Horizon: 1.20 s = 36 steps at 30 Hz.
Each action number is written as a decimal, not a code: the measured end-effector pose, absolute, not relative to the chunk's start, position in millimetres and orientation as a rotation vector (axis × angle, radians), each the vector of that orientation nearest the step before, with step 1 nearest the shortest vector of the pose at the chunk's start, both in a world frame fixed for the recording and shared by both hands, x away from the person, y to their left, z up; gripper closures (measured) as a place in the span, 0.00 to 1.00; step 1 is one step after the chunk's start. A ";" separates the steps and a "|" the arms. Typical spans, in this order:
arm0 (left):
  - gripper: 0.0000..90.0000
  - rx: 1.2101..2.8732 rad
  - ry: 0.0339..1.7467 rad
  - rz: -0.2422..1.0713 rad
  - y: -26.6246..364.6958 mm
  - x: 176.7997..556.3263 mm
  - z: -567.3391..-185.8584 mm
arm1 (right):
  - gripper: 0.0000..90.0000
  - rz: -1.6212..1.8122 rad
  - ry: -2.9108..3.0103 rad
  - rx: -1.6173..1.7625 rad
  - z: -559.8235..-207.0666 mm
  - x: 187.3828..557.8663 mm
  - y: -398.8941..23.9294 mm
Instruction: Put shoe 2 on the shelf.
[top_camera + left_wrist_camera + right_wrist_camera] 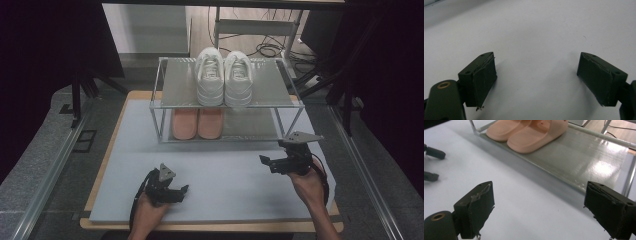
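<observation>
A two-shelf metal shoe rack (270, 87) stands at the back of the white table top (225, 185). A pair of white sneakers (223, 75) sits on its top shelf, toes toward me. A pair of peach slippers (197, 123) lies on the lower shelf (586, 152), and they appear close up in the right gripper view (529, 132). My left gripper (184, 189) rests low at the front left, open over bare table (536, 56). My right gripper (264, 161) hovers at the front right of the rack, open with nothing between its pads (539, 186). The left gripper's jaws (432, 165) show at the far left of that view.
The white top lies on a wooden board (107, 150) whose edge shows on the left and front. Metal rails (50, 175) run along both sides. Cables (270, 50) and a metal frame lie on the floor behind the rack. Open table lies between the two grippers.
</observation>
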<state>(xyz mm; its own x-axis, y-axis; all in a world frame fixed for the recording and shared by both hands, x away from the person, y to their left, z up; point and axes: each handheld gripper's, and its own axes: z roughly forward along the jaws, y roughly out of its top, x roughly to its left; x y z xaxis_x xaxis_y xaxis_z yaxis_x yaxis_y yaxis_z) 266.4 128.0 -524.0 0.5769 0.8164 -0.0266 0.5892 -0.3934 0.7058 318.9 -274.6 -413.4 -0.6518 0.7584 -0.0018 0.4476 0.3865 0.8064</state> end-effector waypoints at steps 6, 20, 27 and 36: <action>0.17 2.123 1.118 0.427 127.9 266.3 -524.1 | 0.09 1.067 2.290 1.064 -428.7 307.4 -282.9; 0.17 2.129 1.114 0.428 128.2 266.2 -523.9 | 0.08 1.053 2.266 1.141 -477.4 282.6 -301.8; 0.17 2.129 1.113 0.433 127.9 265.9 -523.9 | 0.08 1.032 2.255 1.183 -503.0 276.3 -308.8; 0.18 2.129 1.112 0.434 127.9 265.7 -524.0 | 0.07 0.967 2.286 1.214 -521.6 277.3 -312.4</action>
